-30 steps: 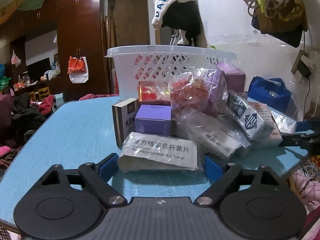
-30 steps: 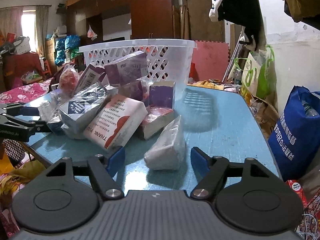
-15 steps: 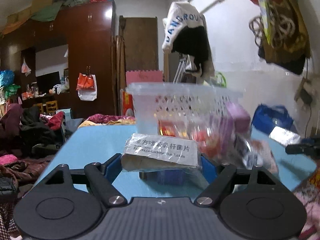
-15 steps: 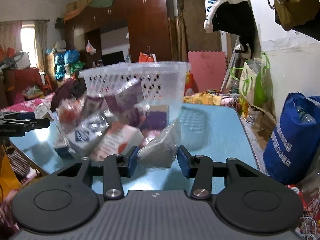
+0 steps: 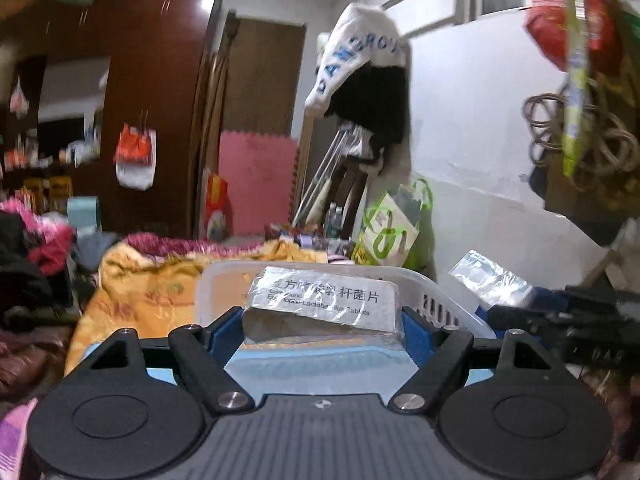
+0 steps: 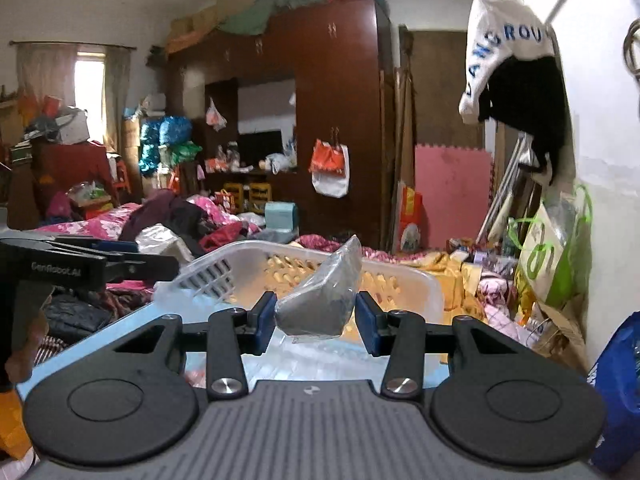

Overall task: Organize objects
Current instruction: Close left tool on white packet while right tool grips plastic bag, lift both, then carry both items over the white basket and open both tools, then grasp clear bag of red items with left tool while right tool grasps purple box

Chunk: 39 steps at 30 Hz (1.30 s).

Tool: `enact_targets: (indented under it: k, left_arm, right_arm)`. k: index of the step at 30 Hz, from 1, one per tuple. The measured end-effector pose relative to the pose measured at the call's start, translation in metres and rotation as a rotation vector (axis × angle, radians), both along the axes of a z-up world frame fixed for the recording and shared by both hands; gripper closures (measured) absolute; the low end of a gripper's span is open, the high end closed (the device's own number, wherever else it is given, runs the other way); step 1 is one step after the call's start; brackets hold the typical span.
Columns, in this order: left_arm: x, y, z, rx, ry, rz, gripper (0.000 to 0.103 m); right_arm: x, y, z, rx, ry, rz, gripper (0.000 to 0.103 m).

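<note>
My left gripper (image 5: pixel 322 320) is shut on a plastic-wrapped tablet box (image 5: pixel 320 307) with Chinese print, held above the near rim of the white lattice basket (image 5: pixel 432 300). My right gripper (image 6: pixel 316 316) is shut on a grey packet in clear wrap (image 6: pixel 320 300), held above the same basket (image 6: pixel 400 284). The right gripper with its packet shows at the right in the left wrist view (image 5: pixel 552 312). The left gripper shows at the left in the right wrist view (image 6: pixel 92 264).
The blue table (image 6: pixel 100 344) lies under the basket. A blue bag (image 6: pixel 620 392) stands at the right. Clothes hang on the wall (image 5: pixel 360 72). A cluttered bed (image 6: pixel 100 224) and a dark wardrobe (image 6: pixel 332 112) stand behind.
Both grippers closed on their items, lifted them off the table and carried them up over the basket. The pile of boxes has dropped out of view.
</note>
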<state>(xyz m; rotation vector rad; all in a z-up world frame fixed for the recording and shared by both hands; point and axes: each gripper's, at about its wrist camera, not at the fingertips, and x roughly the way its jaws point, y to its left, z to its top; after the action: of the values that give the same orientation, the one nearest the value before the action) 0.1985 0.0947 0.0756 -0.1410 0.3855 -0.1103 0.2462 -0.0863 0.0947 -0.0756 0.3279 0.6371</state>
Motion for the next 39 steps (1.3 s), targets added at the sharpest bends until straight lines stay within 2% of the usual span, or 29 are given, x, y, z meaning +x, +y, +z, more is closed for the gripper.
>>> enact_targets:
  k: [3,5,6,7,8,10,11,13,14,16,18,19,20,21,22,23,25,27,28,30,33,36,39]
  left_arm:
    - [0.022,0.003,-0.004,-0.029,0.045,-0.016,0.018]
    - [0.030,0.008,-0.012,-0.054,0.071,-0.022,0.014]
    - [0.031,0.009,-0.016,-0.053,0.087,-0.007,0.013]
    - [0.028,0.011,-0.020,-0.052,0.095,0.014,0.012]
    - [0.026,0.011,-0.021,-0.046,0.087,0.028,0.012]
    - [0.016,0.013,-0.021,-0.025,0.044,0.032,0.012]
    - [0.011,0.015,-0.019,-0.028,0.031,0.044,0.013]
    - [-0.002,0.021,-0.016,-0.066,0.010,0.047,0.013]
    - [-0.011,0.024,-0.016,-0.095,-0.011,0.035,0.012]
    - [-0.027,0.028,-0.016,-0.141,-0.039,0.023,0.012]
    - [-0.044,0.025,-0.017,-0.093,-0.079,0.026,0.010]
    - [-0.052,0.023,-0.019,-0.055,-0.103,0.024,0.004]
    - [-0.059,0.020,-0.021,-0.022,-0.106,0.035,0.000]
    - [-0.063,0.018,-0.022,-0.006,-0.092,0.043,0.000]
    - [-0.068,0.017,-0.024,-0.003,-0.076,0.036,0.000]
    - [-0.076,0.015,-0.029,-0.009,-0.078,0.024,0.000]
    - [-0.090,0.009,-0.035,-0.019,-0.080,0.013,0.000]
    - [-0.105,0.000,-0.045,0.001,-0.035,0.017,0.000]
    - [-0.111,-0.004,-0.049,0.019,-0.021,0.037,0.001]
    - [-0.127,-0.014,-0.061,0.062,-0.053,0.036,0.001]
    - [-0.133,-0.021,-0.076,0.061,-0.038,-0.010,0.004]
    - [-0.133,-0.030,-0.089,0.075,-0.040,-0.038,0.010]
    - [-0.133,-0.041,-0.100,0.113,-0.045,-0.058,0.012]
  right_arm:
    - [0.013,0.008,-0.008,-0.017,0.022,-0.001,0.054]
    - [0.015,0.009,-0.013,-0.022,0.032,-0.025,0.032]
    - [0.014,0.009,-0.014,-0.016,0.026,-0.036,0.014]
    - [0.011,0.007,-0.015,-0.006,0.017,-0.044,0.008]
    - [0.007,0.004,-0.015,0.004,0.018,-0.042,0.008]
    - [0.001,-0.003,-0.012,0.017,0.048,-0.036,0.000]
    - [0.000,-0.005,-0.011,0.011,0.077,-0.049,0.000]
    - [0.003,-0.006,-0.008,-0.046,0.186,-0.102,0.000]
    - [0.002,-0.008,-0.007,-0.054,0.212,-0.113,0.000]
    - [-0.010,-0.018,-0.007,-0.026,0.182,-0.084,0.000]
    - [-0.026,-0.035,-0.009,0.054,0.111,-0.009,0.000]
    - [-0.028,-0.042,-0.008,0.111,0.101,0.048,0.000]
    - [-0.030,-0.056,-0.013,0.243,0.114,0.124,0.000]
    - [-0.034,-0.072,-0.023,0.416,0.147,0.138,0.000]
    - [-0.038,-0.082,-0.033,0.512,0.163,0.148,0.000]
    - [-0.043,-0.085,-0.039,0.502,0.192,0.169,0.000]
    - [-0.055,-0.080,-0.048,0.362,0.245,0.149,0.000]
    - [-0.078,-0.075,-0.062,0.263,0.168,0.052,0.000]
    - [-0.091,-0.069,-0.071,0.177,0.111,-0.027,0.000]
    - [-0.109,-0.059,-0.084,0.088,0.023,-0.123,0.000]
    - [-0.123,-0.049,-0.097,0.080,-0.052,-0.109,0.000]
    - [-0.109,-0.040,-0.094,0.130,-0.009,-0.031,0.000]
    - [-0.084,-0.032,-0.091,0.156,0.059,-0.022,0.000]
